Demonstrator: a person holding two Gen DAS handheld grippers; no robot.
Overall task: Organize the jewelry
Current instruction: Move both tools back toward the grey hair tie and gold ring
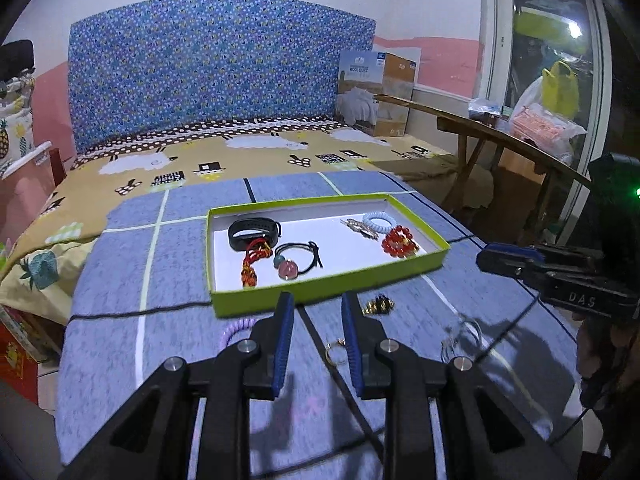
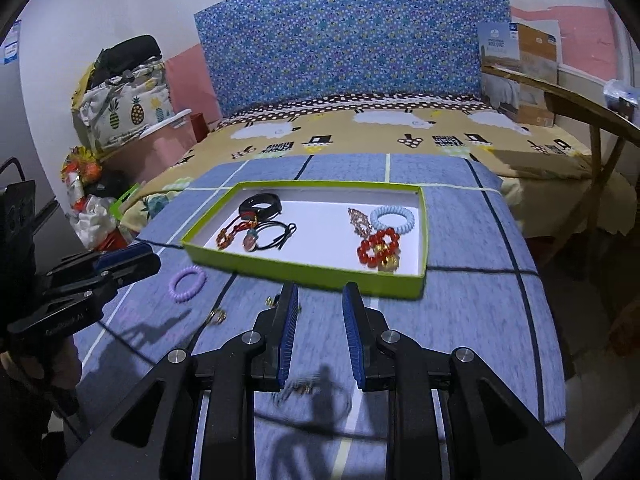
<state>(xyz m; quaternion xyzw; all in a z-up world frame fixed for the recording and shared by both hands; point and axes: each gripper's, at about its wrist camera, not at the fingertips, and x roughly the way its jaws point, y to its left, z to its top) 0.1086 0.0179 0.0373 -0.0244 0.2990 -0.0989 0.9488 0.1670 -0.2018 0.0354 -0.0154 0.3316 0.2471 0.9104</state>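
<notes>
Both tools stand with jaws parted and nothing between the pads: the left tool and the right tool each hang above the blue cloth of the bench, just short of the green tray.

Loose pieces lie on the cloth near the tools. A purple coil band sits beside the tray's near-left corner. It looks light, springy and easy to squash, so a pinch across one side of the loop should do. Small gold clips lie nearer the left tool. They look tiny, hard and likely to skid on a pad, so they call for a low, square pinch. A thin wire ring lies toward the right side. It seems flimsy and may bend if squeezed hard. More small bits lie blurred under the right tool, and what they are cannot be told.

Already in the tray: a black watch band, a red cord charm, a black hair tie, a pale coil band and red beads.
</notes>
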